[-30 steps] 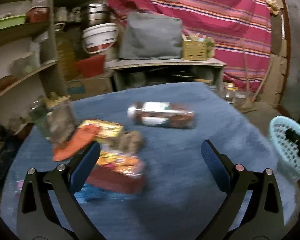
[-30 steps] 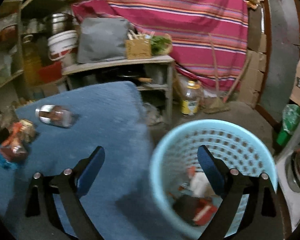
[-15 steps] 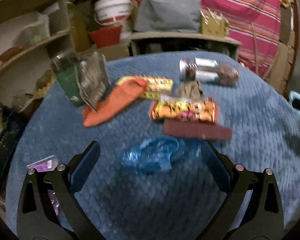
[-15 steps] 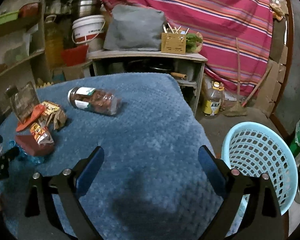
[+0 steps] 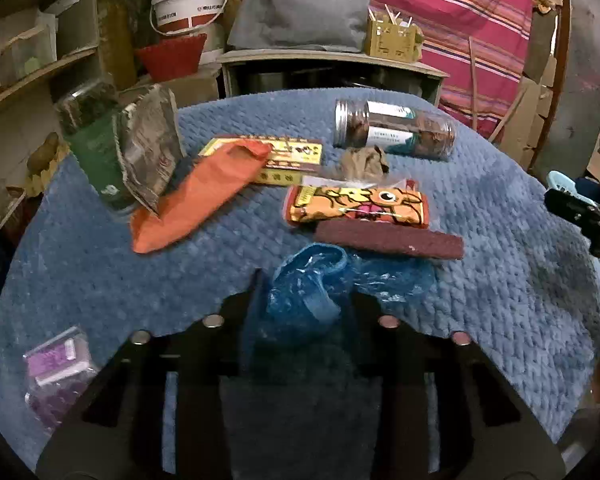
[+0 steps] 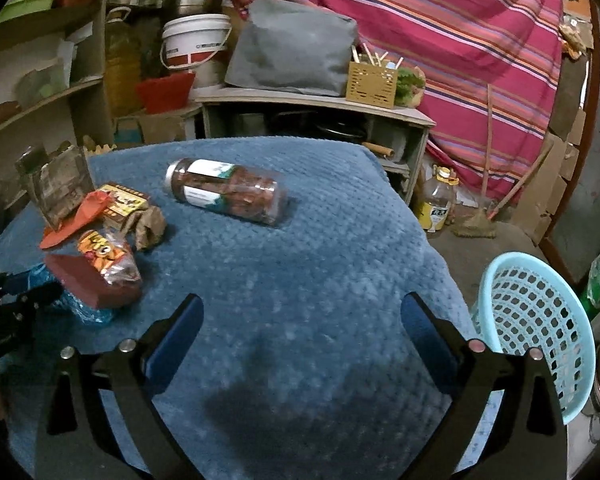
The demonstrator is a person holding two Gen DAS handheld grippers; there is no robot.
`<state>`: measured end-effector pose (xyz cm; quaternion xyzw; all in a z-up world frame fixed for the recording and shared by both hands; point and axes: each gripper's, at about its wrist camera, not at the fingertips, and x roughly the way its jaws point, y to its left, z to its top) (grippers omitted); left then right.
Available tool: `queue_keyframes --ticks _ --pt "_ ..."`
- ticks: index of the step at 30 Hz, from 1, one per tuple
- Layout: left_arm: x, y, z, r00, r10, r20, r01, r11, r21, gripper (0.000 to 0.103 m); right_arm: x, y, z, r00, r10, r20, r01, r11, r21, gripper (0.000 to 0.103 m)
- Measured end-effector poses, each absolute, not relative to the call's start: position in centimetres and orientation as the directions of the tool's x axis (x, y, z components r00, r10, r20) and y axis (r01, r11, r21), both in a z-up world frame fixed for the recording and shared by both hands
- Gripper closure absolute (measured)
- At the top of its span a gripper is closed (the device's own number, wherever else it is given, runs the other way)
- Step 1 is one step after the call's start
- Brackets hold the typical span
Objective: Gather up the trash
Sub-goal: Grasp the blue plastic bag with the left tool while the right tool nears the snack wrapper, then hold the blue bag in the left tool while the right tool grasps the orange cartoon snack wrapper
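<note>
The left tongs (image 5: 304, 304) are closing on the crumpled blue plastic bag (image 5: 320, 280), which lies between their jaws just in front of the dark red block (image 5: 388, 238), while the right tongs (image 6: 300, 320) hang released, farther from it.

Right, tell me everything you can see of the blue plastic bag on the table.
The blue plastic bag is thin, shiny, see-through film, crumpled into a loose wad with one rolled loop standing up. It lies on the blue table cover, its far edge against the dark red box. The left gripper is closing, its fingers either side of the bag's near part. In the right wrist view only a scrap shows beside that box.
</note>
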<state>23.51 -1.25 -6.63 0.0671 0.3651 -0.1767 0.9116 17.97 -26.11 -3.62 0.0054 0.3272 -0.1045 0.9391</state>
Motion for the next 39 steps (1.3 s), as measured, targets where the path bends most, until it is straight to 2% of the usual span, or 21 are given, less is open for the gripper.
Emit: queue_keyframes --ticks 4,9,13,17,22,28,39 --pt "22.4 -0.1 -4.7 0.734 -0.226 -0.641 0.344 0.937 0.064 0.078 18.5 -24.2 -3.2 0.770 -0.187 -0.610 0.176 0.981 -0.079 0.006" --pt "22.3 2.3 -2.8 0.779 -0.200 -0.595 0.289 0.956 0.057 0.078 19.3 -22.1 -3.0 0.777 -0.170 -0.606 0.138 0.985 -0.100 0.006" --pt "22.7 4.7 -2.1 0.814 -0.120 -0.569 0.206 0.975 0.089 0.078 20.2 -20.3 -2.8 0.781 -0.147 -0.606 0.097 0.989 -0.114 0.006" --pt "23.6 6.7 -1.7 0.816 -0.121 -0.566 0.169 0.985 0.033 0.078 21.2 -19.0 -2.9 0.782 -0.117 -0.613 0.068 0.992 -0.102 0.006" --pt "24.5 6.8 -2.2 0.822 -0.090 -0.562 0.144 0.988 0.052 0.078 22.8 -17.1 -3.9 0.767 -0.065 -0.639 0.026 0.997 -0.071 0.006" --pt "26.0 7.6 -3.2 0.811 -0.082 -0.580 0.124 0.992 0.034 0.078 24.5 -14.3 -5.5 0.753 -0.065 -0.655 -0.017 0.993 -0.118 0.006" --pt "27.1 8.2 -3.9 0.802 -0.047 -0.595 0.091 0.995 0.044 0.078 27.2 -12.0 -7.2 0.714 -0.042 -0.699 -0.053 0.992 -0.113 0.006"
